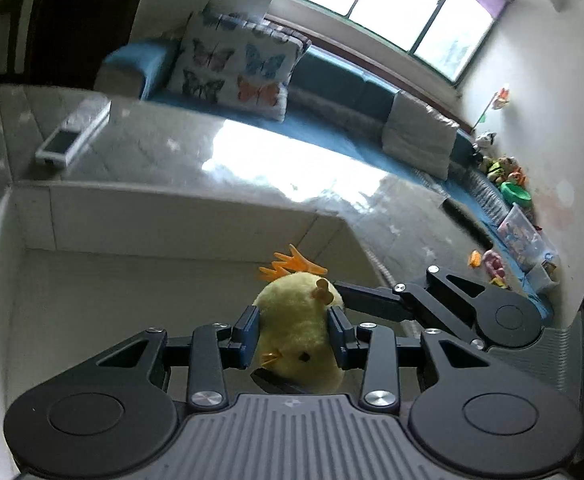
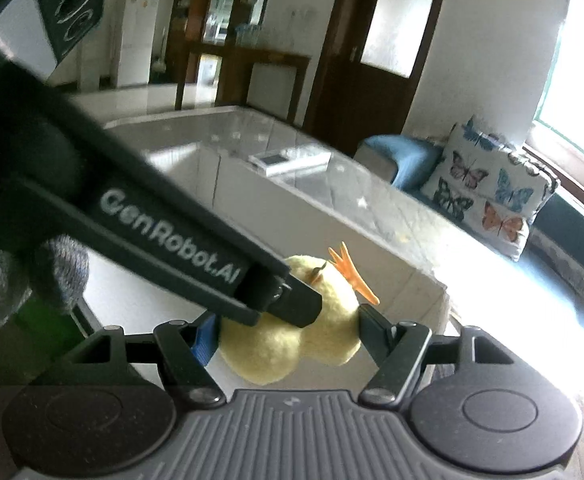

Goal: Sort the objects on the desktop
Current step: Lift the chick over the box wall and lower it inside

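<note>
Both grippers meet on the plush chick (image 1: 297, 340) above the white box (image 1: 180, 216): left gripper (image 1: 293, 338) clamps it dead ahead at twelve o'clock, right gripper (image 2: 288, 334) brackets it, grip uncertain, feet pointing away.

We've got the plush chick (image 1: 297, 344) squeezed between the left gripper (image 1: 293, 338) pads, over the open box (image 1: 172, 216), with the right gripper (image 2: 288, 334) at its right side, fingers on either side of it. Behind the box the table (image 1: 196, 148) runs on, a small device (image 1: 74, 132) lying on it far left. Beyond the table sits the sofa (image 1: 331, 80), a cushion (image 1: 238, 68) on it.
</note>
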